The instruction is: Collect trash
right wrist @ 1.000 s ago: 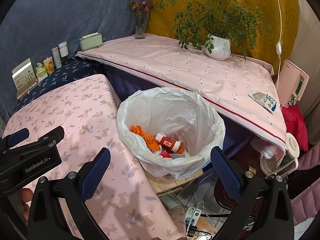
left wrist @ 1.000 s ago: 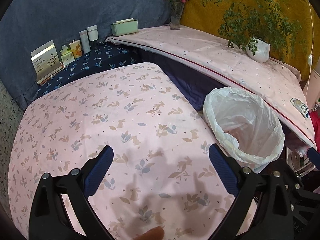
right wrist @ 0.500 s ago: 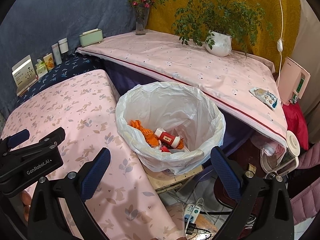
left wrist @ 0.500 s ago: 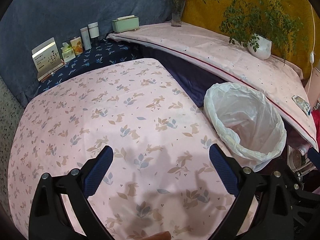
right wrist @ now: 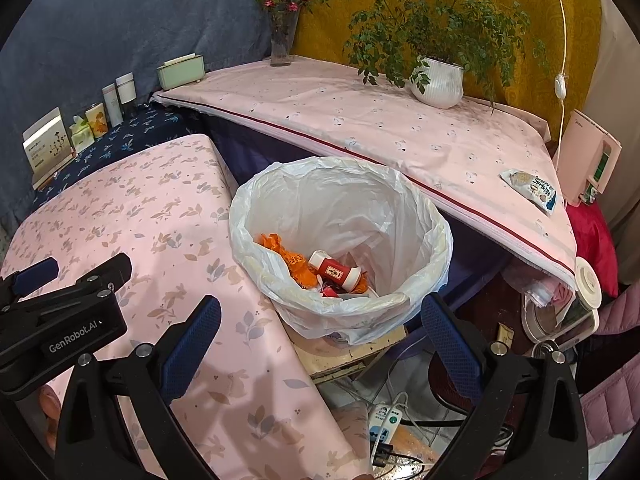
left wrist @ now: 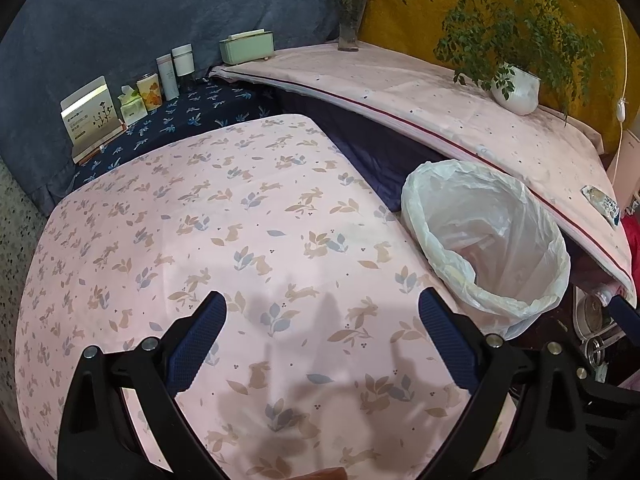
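Observation:
A bin lined with a white bag [right wrist: 340, 240] [left wrist: 484, 240] stands between the pink rabbit-print table [left wrist: 240, 240] and the long pink shelf [right wrist: 380, 128]. Inside lie an orange wrapper [right wrist: 288, 258] and a red-and-white bottle [right wrist: 336, 272]. A snack packet [right wrist: 530, 190] [left wrist: 602, 204] lies at the shelf's right end. My right gripper [right wrist: 320, 324] hangs open just in front of the bin, holding nothing. My left gripper [left wrist: 322, 320] is open and empty over the table, and its body [right wrist: 60, 316] shows at the left of the right wrist view.
A potted plant [right wrist: 438, 80], a flower vase [right wrist: 282, 40] and a green box [right wrist: 180, 70] stand on the shelf. Small bottles and cartons [left wrist: 160, 80] line the dark blue cloth at the back left. A power strip with cables [right wrist: 384, 420] lies on the floor below the bin.
Both views have drifted back and up a little, so the bin and table sit slightly lower and farther. Both grippers stay open and empty.

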